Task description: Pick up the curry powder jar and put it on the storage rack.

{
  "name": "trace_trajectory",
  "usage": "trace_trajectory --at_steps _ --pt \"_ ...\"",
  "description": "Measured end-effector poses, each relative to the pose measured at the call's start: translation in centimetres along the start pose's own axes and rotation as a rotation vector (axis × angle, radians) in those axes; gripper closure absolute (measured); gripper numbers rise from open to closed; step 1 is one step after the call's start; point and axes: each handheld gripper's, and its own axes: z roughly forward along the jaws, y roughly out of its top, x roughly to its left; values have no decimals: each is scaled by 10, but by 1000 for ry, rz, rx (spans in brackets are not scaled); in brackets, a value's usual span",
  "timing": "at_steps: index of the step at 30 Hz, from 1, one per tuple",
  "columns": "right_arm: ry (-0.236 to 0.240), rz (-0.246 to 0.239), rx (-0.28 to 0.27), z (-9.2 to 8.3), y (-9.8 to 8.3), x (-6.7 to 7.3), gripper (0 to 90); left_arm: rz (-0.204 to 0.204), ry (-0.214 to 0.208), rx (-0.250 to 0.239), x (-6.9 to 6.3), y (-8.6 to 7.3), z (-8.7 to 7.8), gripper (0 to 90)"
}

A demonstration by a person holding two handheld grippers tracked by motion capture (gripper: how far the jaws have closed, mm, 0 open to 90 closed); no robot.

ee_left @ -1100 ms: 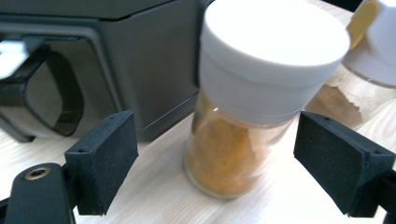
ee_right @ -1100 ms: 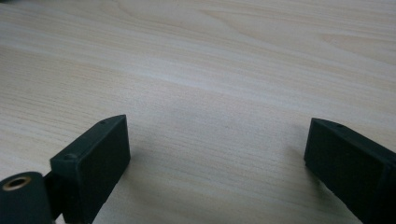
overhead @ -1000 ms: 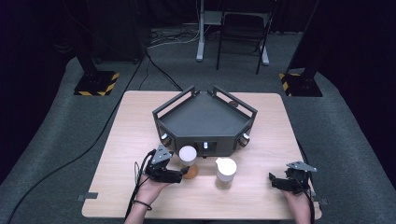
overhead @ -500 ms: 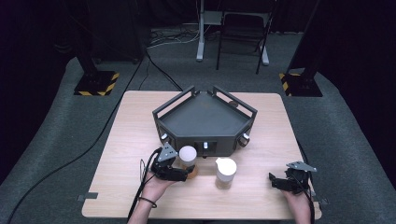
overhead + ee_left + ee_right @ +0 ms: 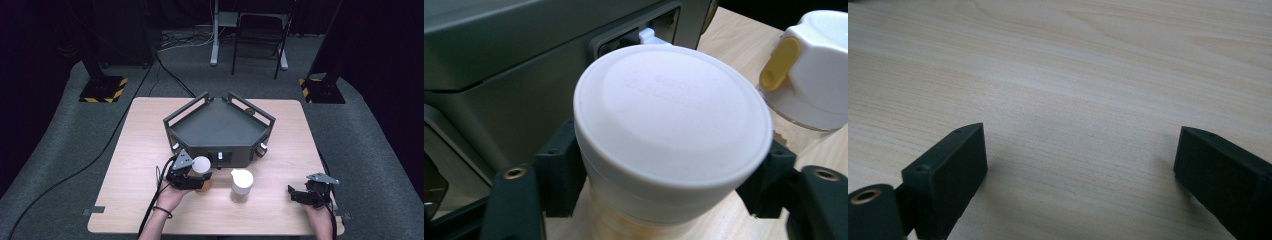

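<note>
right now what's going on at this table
A person works with tongs in each hand at a wooden table. The left tongs have just been closing and now clamp a white-lidded jar, standing in front of a dark grey five-sided tray. A second white-capped bottle with a yellow tab stands beside it, untouched. The right tongs rest open over bare tabletop.

left gripper (image 5: 196, 179) fingers clamped, right gripper (image 5: 295, 195) fingers apart

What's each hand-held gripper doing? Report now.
Left hand-held gripper: jaws just closed, shut on the white-lidded jar.
Right hand-held gripper: open, holding nothing, over the table.
</note>
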Motion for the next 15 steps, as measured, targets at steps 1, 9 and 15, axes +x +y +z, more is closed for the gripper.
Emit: trace_trajectory --at_steps 1,9,15 --pt "0 0 0 0 0 0 57 5 6 -2 -1 0 0 320" --pt "0 0 0 0 0 0 57 15 20 5 -5 2 -1 332" --pt "1 0 0 0 0 0 57 6 22 2 -5 1 -1 334"
